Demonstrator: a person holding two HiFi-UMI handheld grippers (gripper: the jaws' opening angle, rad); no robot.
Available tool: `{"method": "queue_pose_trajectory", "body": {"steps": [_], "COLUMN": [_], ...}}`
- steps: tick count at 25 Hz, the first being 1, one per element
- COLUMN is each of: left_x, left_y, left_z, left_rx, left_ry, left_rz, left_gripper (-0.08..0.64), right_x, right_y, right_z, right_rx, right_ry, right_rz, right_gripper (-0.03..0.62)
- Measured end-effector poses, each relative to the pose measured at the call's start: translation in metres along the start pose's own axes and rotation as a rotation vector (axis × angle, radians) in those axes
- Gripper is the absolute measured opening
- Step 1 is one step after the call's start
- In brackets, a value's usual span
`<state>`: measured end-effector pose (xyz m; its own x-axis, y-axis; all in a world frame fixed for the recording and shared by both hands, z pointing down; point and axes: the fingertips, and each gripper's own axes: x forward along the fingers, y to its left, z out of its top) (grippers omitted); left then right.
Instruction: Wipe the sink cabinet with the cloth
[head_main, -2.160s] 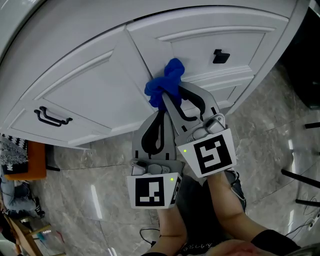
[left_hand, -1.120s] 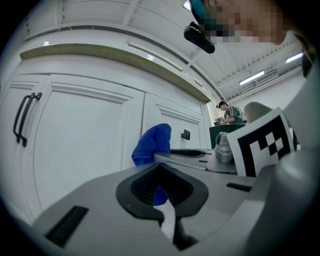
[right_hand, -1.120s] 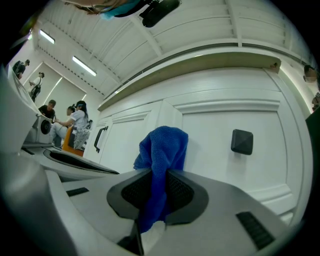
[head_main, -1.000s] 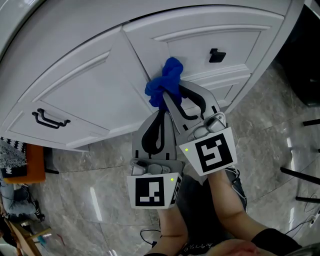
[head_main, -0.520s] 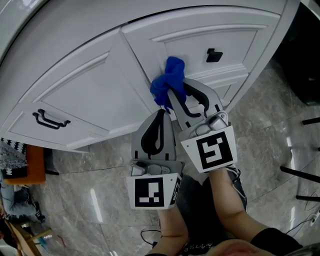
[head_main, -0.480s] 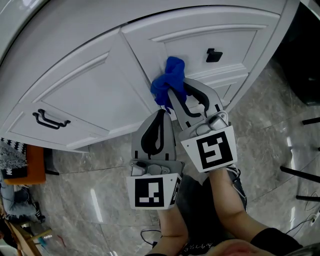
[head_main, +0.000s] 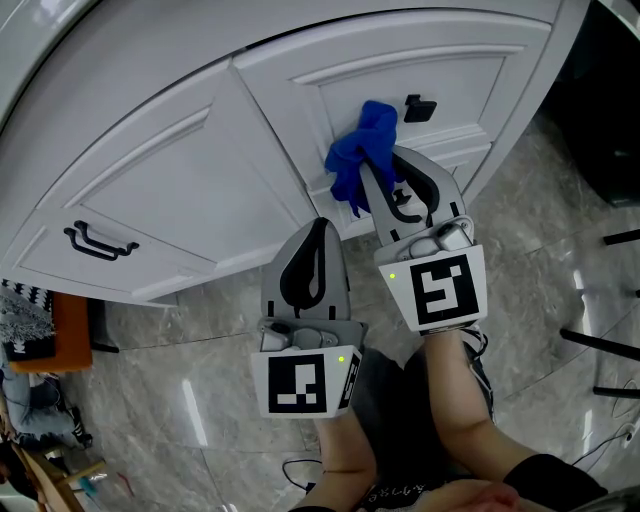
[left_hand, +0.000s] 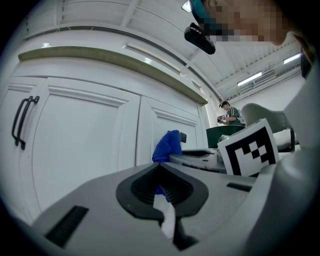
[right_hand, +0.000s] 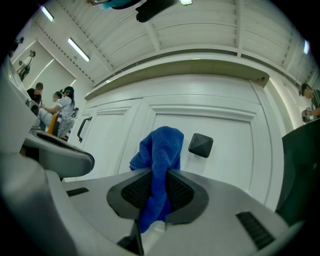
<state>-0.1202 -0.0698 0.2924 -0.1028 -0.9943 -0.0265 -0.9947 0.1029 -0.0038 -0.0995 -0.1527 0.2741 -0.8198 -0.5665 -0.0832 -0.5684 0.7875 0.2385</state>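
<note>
A bunched blue cloth (head_main: 362, 150) (right_hand: 160, 150) is pinched in my right gripper (head_main: 375, 175) (right_hand: 159, 172), which is shut on it. The cloth presses against the white right-hand cabinet door (head_main: 420, 70) just left of its black square knob (head_main: 420, 108) (right_hand: 201, 144). My left gripper (head_main: 318, 228) (left_hand: 161, 167) hovers lower and to the left, its jaws closed with nothing between them, pointing at the seam between the two doors. From the left gripper view the cloth (left_hand: 167, 146) shows beyond the jaws to the right.
The left cabinet door (head_main: 170, 190) carries a black bar handle (head_main: 95, 242) (left_hand: 21, 120). Grey marble floor (head_main: 180, 400) lies below the cabinet. An orange stool (head_main: 60, 325) stands at far left, and dark objects (head_main: 605, 130) stand to the right of the cabinet.
My right gripper has carried the cloth rightward and slightly up across the right door, closer to the black knob. The left gripper has stayed where it was.
</note>
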Motion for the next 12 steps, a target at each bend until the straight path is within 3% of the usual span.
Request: {"method": "queue_pose_trajectory", "body": {"steps": [12], "left_x": [0.002], "left_y": [-0.004], "left_z": [-0.001], "left_rx": [0.004], "left_ry": [0.004], "left_rz": [-0.009], "left_gripper": [0.005], "right_x": [-0.005], "right_y": [-0.018], "right_z": [-0.003], "right_rx": [0.027], "right_ry": [-0.001], "right_rz": [-0.035], "right_gripper": [0.080]}}
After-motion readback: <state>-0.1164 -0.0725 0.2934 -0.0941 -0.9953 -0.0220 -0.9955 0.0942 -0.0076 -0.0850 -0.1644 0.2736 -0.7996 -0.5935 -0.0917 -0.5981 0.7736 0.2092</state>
